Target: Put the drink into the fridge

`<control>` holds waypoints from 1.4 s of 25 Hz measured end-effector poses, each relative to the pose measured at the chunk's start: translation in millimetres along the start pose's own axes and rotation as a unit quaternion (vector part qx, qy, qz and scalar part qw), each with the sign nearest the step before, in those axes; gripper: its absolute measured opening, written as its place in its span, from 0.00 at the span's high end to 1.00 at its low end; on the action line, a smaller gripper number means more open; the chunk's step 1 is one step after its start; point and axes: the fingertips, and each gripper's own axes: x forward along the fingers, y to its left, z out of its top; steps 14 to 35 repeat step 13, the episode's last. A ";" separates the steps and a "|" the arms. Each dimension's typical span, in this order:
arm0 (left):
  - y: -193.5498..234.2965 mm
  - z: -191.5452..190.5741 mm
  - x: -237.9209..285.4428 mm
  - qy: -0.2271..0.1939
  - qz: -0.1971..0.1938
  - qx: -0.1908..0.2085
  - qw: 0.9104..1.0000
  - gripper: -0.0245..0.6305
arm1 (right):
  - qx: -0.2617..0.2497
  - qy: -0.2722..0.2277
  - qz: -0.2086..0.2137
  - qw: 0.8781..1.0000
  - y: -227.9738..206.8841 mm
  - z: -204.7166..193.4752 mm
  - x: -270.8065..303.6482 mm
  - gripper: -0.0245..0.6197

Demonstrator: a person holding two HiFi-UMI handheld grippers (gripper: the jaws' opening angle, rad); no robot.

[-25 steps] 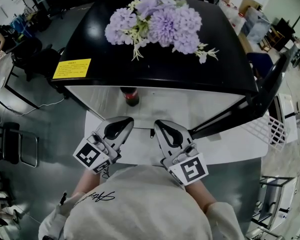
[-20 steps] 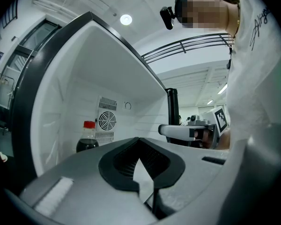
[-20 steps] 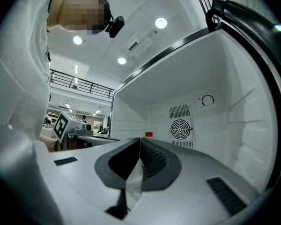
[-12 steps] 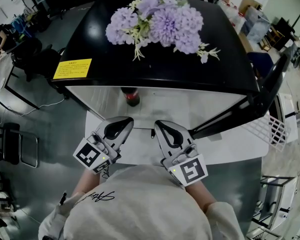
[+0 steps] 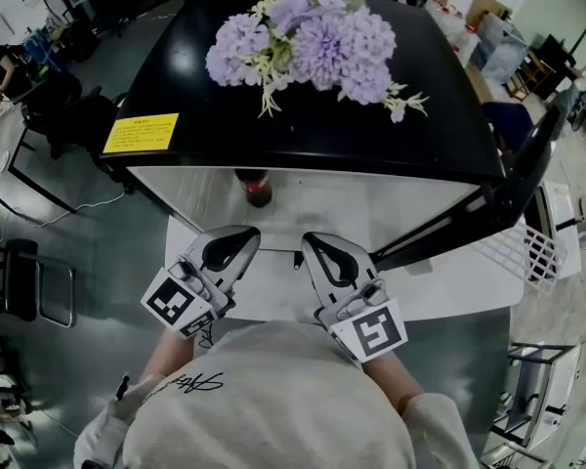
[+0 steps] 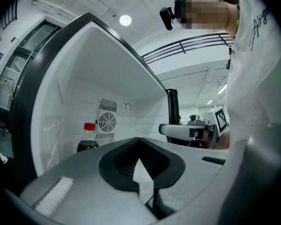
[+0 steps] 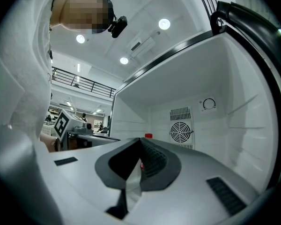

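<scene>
The drink (image 5: 257,191) (a small bottle of dark liquid with a red cap) stands upright inside the fridge (image 5: 176,76), on the white shelf (image 5: 371,208) and near the left side wall. In the left gripper view it shows beside the round fan grille (image 6: 107,122) of the back wall; how deep it stands I cannot tell exactly. The door (image 5: 527,169) hangs open to the right, and a bunch of purple flowers (image 5: 313,42) lies on the black top.

Both tools are held in front of the opening, close to the person's body, and they point level toward the inside, well apart from the bottle. The left gripper (image 5: 236,242) has its jaws closed together with nothing between them. The right gripper (image 5: 317,247) looks the same: jaws together and empty, with only a thin slit through which a bit of the red of the bottle is seen.

To my judgement the placing itself is done, since the bottle is in and nobody holds it. What remains is probably the door. The right gripper is nearer to it, so it would go out to the right, come behind the door's edge and push it round. For a push the jaws do not need to open
</scene>
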 end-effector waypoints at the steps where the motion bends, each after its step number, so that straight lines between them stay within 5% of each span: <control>1: 0.6 -0.2 -0.3 0.000 0.001 -0.001 1.000 0.96 | -0.002 -0.002 -0.001 1.000 -0.1 0.5 0.2 0.95; 35: 1.6 -2.7 -2.6 0.004 0.003 0.002 1.000 0.96 | -0.008 -0.004 -0.002 1.000 1.9 0.9 2.5 0.95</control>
